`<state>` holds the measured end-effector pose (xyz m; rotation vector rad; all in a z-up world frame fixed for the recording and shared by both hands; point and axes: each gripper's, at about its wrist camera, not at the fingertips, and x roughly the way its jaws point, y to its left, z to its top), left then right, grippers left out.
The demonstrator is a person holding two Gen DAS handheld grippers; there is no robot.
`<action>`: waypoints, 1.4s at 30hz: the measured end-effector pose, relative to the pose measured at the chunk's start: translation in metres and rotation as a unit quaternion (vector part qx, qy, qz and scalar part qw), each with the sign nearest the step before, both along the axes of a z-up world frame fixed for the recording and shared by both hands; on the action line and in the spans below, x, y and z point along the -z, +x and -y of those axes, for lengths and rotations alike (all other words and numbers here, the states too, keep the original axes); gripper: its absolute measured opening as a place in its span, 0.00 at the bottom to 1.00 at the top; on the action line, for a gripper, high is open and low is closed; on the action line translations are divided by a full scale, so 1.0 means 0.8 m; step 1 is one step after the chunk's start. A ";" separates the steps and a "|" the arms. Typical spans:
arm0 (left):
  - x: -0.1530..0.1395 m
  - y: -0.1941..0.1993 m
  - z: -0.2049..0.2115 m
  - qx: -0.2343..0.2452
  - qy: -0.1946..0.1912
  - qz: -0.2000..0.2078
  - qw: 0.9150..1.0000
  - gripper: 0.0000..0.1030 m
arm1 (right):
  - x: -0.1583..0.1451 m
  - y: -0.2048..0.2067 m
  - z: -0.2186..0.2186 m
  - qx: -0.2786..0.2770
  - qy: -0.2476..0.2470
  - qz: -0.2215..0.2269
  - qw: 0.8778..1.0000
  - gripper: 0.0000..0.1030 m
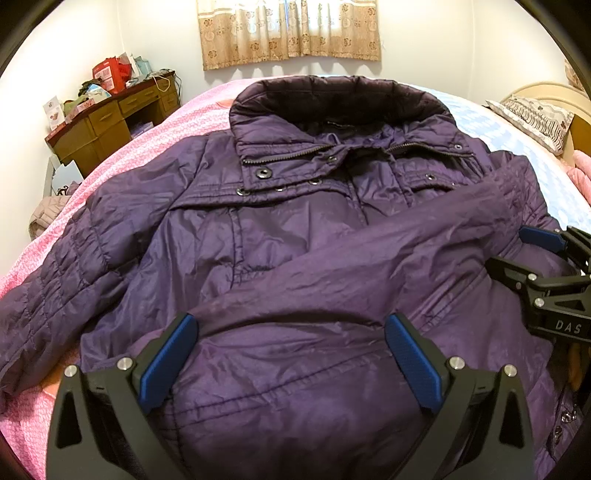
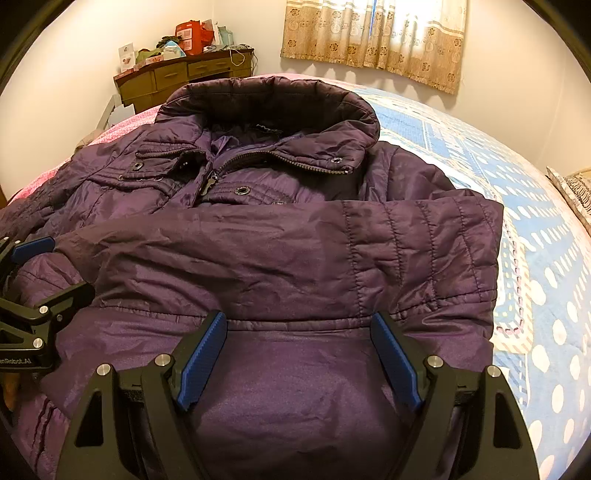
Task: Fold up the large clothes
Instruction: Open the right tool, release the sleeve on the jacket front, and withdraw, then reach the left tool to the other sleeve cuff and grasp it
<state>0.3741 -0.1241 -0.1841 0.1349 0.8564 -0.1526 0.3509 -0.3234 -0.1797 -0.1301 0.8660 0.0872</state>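
Purple jacket (image 1: 280,236) is lying front-up on the bed, collar (image 1: 332,99) pointing toward the far wall and curtain (image 1: 290,31). Zipper (image 2: 236,164) is sitting partly open at the neck.

One sleeve (image 2: 332,251) is lying folded across the chest, cuff end sitting at the jacket's edge on the blue dotted blanket (image 2: 535,229) side. Other sleeve (image 1: 48,295) is still lying spread out to the side over the pink blanket (image 1: 147,147).

Left gripper (image 1: 291,354) is hovering over the lower front of the jacket, jaws standing wide apart, blue pads (image 1: 168,362) showing nothing pinched between them. Right gripper (image 2: 299,350) is doing the same just beside it, over the hem area below the folded sleeve, jaws wide apart, nothing clamped. Cannot tell if either set of fingertips is touching the fabric.

Each gripper is showing up at the edge of the other's view, side by side, near but apart.

Background: wooden desk (image 1: 107,118) with clutter standing against the wall on the pink side, pillow (image 1: 535,118) lying at the headboard on the blue side.
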 end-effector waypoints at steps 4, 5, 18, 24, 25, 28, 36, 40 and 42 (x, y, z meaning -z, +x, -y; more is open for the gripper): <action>0.000 0.000 0.000 0.000 0.000 0.001 1.000 1.00 | 0.000 0.000 -0.002 0.000 0.000 0.000 1.000 0.78; 0.000 0.000 0.001 0.000 0.001 0.001 1.000 1.00 | 0.000 0.000 -0.001 0.000 -0.001 0.000 1.000 0.78; -0.113 -0.117 -0.133 0.019 -0.041 0.053 0.998 1.00 | -0.116 -0.117 -0.017 0.001 0.089 0.029 0.996 0.79; -0.125 -0.188 -0.344 -0.134 -0.061 0.072 0.987 1.00 | -0.122 -0.211 -0.089 -0.081 0.066 0.058 0.993 0.80; -0.121 -0.198 -0.384 -0.166 -0.084 0.069 0.980 1.00 | -0.116 -0.223 -0.102 -0.091 0.063 0.058 0.992 0.80; -0.101 -0.226 -0.489 -0.261 -0.148 0.053 0.953 1.00 | -0.099 -0.248 -0.137 -0.118 0.056 0.052 0.990 0.80; -0.052 -0.212 -0.592 -0.310 -0.294 0.059 0.902 1.00 | -0.081 -0.286 -0.204 -0.172 0.028 0.056 0.983 0.80; -0.026 -0.179 -0.602 -0.338 -0.287 0.040 0.895 0.98 | -0.078 -0.293 -0.213 -0.171 0.019 0.058 0.983 0.80; -0.016 -0.173 -0.601 -0.323 -0.300 0.031 0.897 0.80 | -0.076 -0.292 -0.215 -0.166 0.026 0.059 0.984 0.80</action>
